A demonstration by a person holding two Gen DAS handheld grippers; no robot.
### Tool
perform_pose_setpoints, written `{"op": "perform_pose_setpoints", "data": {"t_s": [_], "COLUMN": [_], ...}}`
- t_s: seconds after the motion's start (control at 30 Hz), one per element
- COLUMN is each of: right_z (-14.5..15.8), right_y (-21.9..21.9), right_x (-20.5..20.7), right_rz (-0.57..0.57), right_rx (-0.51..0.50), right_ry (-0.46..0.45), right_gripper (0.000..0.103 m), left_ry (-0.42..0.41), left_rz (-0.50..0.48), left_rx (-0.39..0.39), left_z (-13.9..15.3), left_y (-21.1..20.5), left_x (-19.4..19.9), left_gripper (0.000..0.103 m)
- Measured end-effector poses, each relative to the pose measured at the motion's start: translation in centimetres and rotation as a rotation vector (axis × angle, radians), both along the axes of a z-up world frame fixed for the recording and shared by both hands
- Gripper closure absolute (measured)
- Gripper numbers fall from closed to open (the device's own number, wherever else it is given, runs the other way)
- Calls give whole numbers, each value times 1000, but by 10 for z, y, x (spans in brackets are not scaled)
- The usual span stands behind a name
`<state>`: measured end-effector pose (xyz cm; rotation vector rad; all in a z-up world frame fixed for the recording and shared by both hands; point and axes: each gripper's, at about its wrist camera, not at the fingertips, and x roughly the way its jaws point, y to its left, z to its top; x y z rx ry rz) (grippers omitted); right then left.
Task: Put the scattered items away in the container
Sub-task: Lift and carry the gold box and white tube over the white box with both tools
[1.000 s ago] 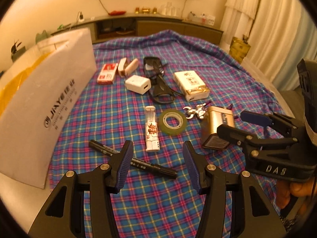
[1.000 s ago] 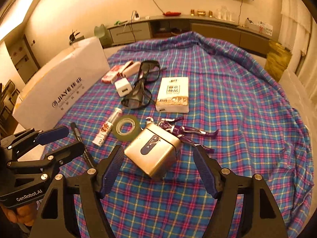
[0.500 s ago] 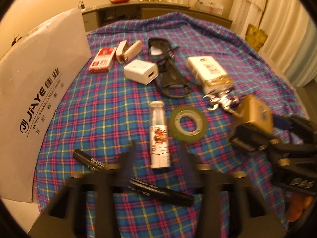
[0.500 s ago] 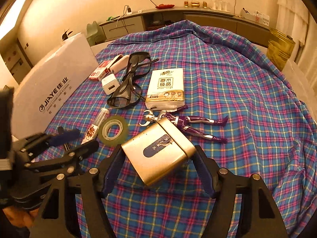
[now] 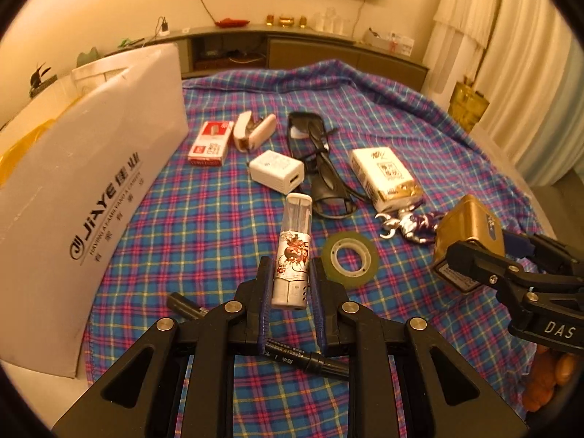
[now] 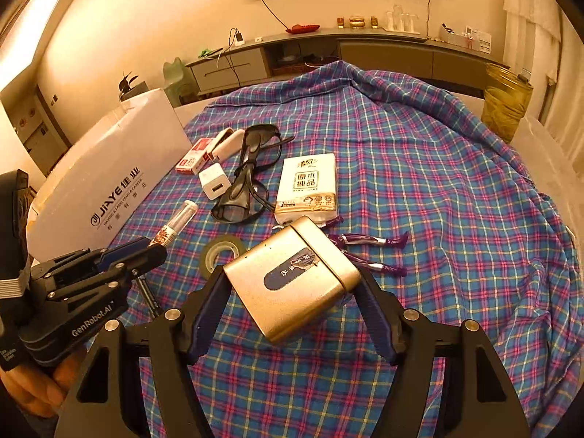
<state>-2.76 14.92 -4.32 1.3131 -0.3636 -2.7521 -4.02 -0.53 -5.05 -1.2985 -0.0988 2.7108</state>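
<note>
My left gripper (image 5: 291, 272) is shut on the lower end of a white tube with a red print (image 5: 294, 248), which points away from me. In the right wrist view the same tube (image 6: 177, 222) sticks out of the left gripper (image 6: 148, 252) at a slant above the cloth. My right gripper (image 6: 292, 284) is shut on a gold tin with a blue label (image 6: 288, 277), held tilted off the plaid cloth. The white carton marked JIYE (image 5: 91, 189) stands at the left edge of the table.
On the plaid cloth (image 5: 204, 226) lie a tape roll (image 5: 349, 259), a black marker (image 5: 303, 357) under my left fingers, a purple toy figure (image 6: 368, 252), a tissue pack (image 5: 383, 179), dark glasses (image 5: 321, 168), a white charger (image 5: 277, 171), a red box (image 5: 211, 143) and a stapler (image 5: 253, 132).
The left jaws went from wide apart to shut on the white tube. The right jaws closed on the gold tin, which now sits higher and tilted.
</note>
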Motion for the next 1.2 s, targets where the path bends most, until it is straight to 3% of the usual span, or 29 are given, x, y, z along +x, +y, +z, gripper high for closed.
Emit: {"op": "perform_pose_setpoints", "data": {"t_s": [0.53, 1.2], "right_z": [37, 74], "right_y": [-42, -109], "right_x": [5, -10], "right_rz": [76, 160], "right_rx": [37, 80], "right_ry": [89, 120], "right_gripper": [33, 33], "left_ry": [89, 177], "left_rz": [41, 123], "left_rx": [85, 229], "left_z": [43, 84], "left_y": [-39, -107], "left_x": [20, 35], "left_gripper": [83, 83]}}
